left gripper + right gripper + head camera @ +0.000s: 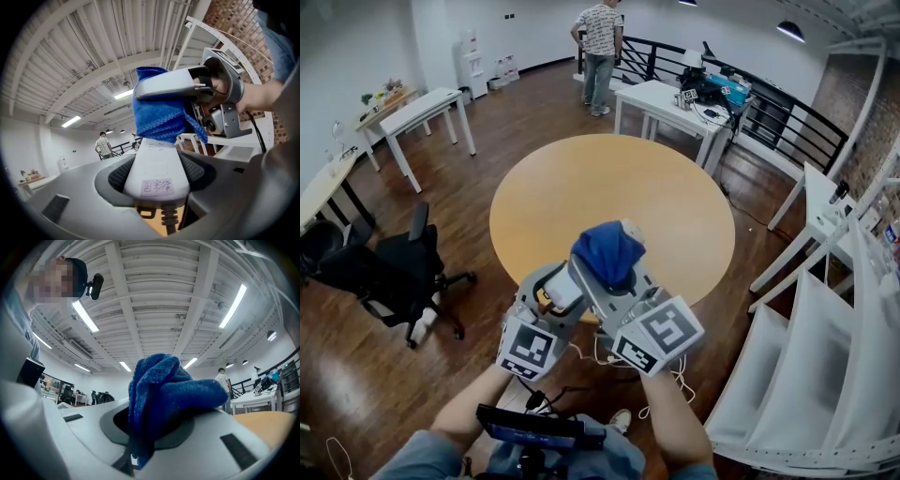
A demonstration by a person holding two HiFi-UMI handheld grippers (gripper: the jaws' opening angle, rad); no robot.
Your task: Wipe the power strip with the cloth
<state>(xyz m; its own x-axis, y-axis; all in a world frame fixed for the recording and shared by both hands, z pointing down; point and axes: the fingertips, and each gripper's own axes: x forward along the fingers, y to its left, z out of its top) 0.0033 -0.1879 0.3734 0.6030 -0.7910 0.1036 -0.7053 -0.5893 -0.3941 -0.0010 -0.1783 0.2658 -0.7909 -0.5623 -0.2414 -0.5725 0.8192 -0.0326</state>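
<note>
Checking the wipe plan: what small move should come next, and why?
Probably draw the cloth in the right gripper along the power strip toward the left gripper: the cloth appears to rest on the strip's far end, its near face uncovered.

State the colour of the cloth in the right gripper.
Blue. The cloth shows best in the right gripper view.
</note>
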